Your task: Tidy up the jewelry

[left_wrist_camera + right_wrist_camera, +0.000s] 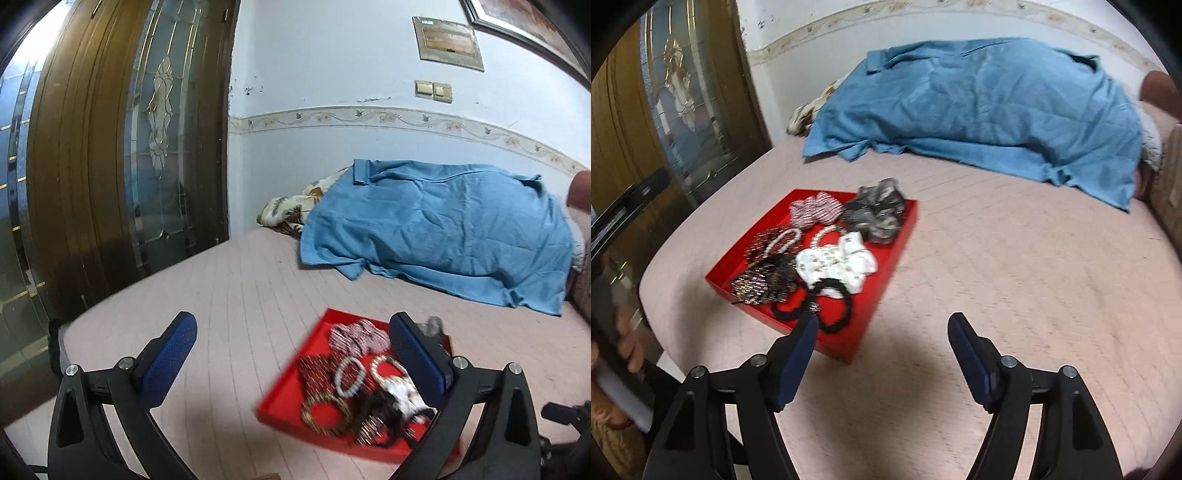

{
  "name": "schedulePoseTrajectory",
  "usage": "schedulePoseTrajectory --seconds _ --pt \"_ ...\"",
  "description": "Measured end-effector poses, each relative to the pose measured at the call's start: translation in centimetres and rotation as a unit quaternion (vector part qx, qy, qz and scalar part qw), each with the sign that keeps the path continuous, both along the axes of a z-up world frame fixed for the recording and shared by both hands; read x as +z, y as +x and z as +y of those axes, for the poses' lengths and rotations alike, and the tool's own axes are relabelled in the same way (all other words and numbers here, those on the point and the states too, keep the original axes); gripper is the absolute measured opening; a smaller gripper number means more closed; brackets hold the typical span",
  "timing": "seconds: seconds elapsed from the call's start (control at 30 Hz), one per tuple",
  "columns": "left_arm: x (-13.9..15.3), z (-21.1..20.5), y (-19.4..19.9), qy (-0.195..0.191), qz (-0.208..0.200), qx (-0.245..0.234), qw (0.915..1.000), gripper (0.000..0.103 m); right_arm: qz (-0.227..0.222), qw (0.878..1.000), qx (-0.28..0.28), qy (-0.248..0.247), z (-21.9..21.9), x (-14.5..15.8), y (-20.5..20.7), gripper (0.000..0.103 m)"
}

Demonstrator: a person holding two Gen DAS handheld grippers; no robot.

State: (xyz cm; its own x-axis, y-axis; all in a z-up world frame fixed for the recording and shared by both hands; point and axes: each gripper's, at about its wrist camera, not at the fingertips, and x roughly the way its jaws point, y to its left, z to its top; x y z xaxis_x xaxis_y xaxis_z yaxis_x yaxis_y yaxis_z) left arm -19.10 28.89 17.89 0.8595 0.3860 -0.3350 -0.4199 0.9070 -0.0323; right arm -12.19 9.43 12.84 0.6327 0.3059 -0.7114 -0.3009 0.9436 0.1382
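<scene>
A red tray [280, 397] [886, 266] lies on the pink bed and holds several bracelets, scrunchies and hair ties. In the left wrist view I see a gold beaded bangle [327, 412], a white bead bracelet [350, 376] and a red-and-white scrunchie [356, 336]. The right wrist view shows a white scrunchie [846, 266], a grey scrunchie [879, 214] and a black hair tie [831, 306]. My left gripper [293, 326] is open above the tray's left edge, nothing between its fingers. My right gripper [882, 325] is open just in front of the tray's near corner, also empty.
A blue blanket [443, 229] [979, 107] lies over a patterned pillow [288, 210] at the back of the bed, against the wall. A wooden door with glass panels [110, 147] stands at the left. A hand [624, 347] shows at the left edge of the right wrist view.
</scene>
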Motion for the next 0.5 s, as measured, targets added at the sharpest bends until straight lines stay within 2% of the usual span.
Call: schedulePoseTrajectory --seconds 0.13,0.23,0.37,0.5 --pt "-0.2 -2.4 -2.1 0.0 0.006 -0.009 0.9999 0.103 -0.009 1.0 -0.012 0.003 -1.6 0.1 -0.7 0.081" --pt "-0.5 -4.0 -2.7 -0.007 0.033 -0.027 0.999 0.103 -0.015 1.0 -0.02 0.007 -2.4 0.2 -1.2 0.082" --pt "-1.2 -5.8 -3.1 -0.038 0.072 -0.06 0.9948 0.103 -0.03 0.999 -0.021 0.003 -3.1 0.5 -2.3 0.082" --pt "-1.9 -7.0 -3.4 -0.046 0.096 -0.069 0.9919 0.103 -0.048 0.999 -0.017 -0.005 -3.1 0.9 -3.2 0.085"
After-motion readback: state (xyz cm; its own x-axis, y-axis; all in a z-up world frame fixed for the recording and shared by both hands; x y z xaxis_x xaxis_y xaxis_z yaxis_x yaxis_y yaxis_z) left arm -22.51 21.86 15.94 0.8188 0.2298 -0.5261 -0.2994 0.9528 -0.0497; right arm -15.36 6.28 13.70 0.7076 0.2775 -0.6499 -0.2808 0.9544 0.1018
